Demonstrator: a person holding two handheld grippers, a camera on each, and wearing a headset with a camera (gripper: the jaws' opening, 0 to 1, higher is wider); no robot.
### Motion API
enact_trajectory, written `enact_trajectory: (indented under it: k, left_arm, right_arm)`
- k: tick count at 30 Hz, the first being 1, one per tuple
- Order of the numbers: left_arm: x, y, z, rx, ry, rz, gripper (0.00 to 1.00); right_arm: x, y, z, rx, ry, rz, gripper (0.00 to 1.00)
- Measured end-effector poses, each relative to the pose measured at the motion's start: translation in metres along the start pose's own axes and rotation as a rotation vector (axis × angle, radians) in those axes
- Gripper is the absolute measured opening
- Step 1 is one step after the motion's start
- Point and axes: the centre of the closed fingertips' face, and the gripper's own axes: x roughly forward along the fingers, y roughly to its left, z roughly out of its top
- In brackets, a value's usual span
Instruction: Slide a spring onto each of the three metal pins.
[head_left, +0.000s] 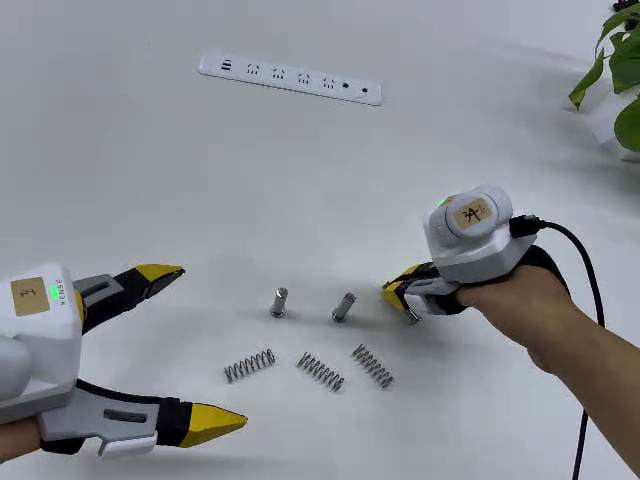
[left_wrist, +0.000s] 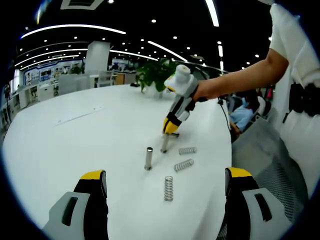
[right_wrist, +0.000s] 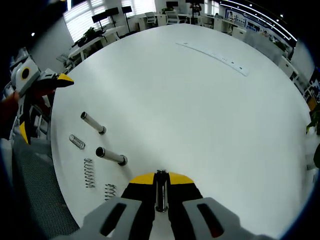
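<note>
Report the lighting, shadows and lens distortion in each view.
Head view: soft, even light, sharp; the white table is bright and the springs cast faint shadows. Left gripper view: fisheye curves the ceiling light strips and the table's edge; dark ceiling. Right gripper view: the table bulges into a disc, the windows glare, the pin between the fingers of the right gripper looms large.
</note>
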Motion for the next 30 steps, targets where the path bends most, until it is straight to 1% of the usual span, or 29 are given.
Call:
enact_trajectory:
  k: [1, 2, 3, 5, 8, 11, 17, 27, 29, 30]
  left_arm:
    - [0.0, 0.0, 0.0, 0.0, 0.0, -0.001, 1.0]
    - [0.0, -0.001, 0.0, 0.0, 0.0, -0.002, 1.0]
    - [0.001, -0.001, 0.0, 0.002, 0.001, -0.003, 1.0]
    - [0.001, -0.002, 0.0, 0.004, 0.001, -0.006, 1.0]
    - [0.001, -0.002, 0.0, 0.007, 0.004, -0.007, 1.0]
    - [0.001, -0.004, 0.001, 0.009, 0.006, -0.008, 1.0]
    - [0.002, -0.006, 0.004, 0.015, 0.006, -0.013, 1.0]
    - [0.002, -0.007, 0.004, 0.019, 0.007, -0.018, 1.0]
    - [0.002, -0.008, 0.004, 0.021, 0.008, -0.019, 1.0]
    - [0.002, -0.008, 0.005, 0.022, 0.008, -0.02, 1.0]
  right_arm:
    - [-0.001, 0.0, 0.0, 0.0, -0.004, -0.001, 0.09]
    - [0.001, -0.004, 0.0, -0.001, -0.009, -0.002, 0.09]
    - [0.0, -0.005, 0.0, -0.001, -0.013, -0.003, 0.09]
    - [-0.005, 0.0, 0.003, -0.008, -0.022, -0.004, 0.09]
    - [-0.007, -0.001, 0.0, -0.01, -0.035, -0.005, 0.09]
    - [-0.012, 0.001, 0.001, -0.015, -0.05, -0.004, 0.09]
    - [-0.019, -0.002, 0.0, -0.005, -0.074, -0.012, 0.09]
    - [-0.033, 0.0, -0.006, 0.013, -0.117, -0.024, 0.09]
    - [-0.032, -0.002, -0.007, 0.016, -0.124, -0.026, 0.09]
    - [-0.032, 0.0, -0.008, 0.014, -0.127, -0.026, 0.09]
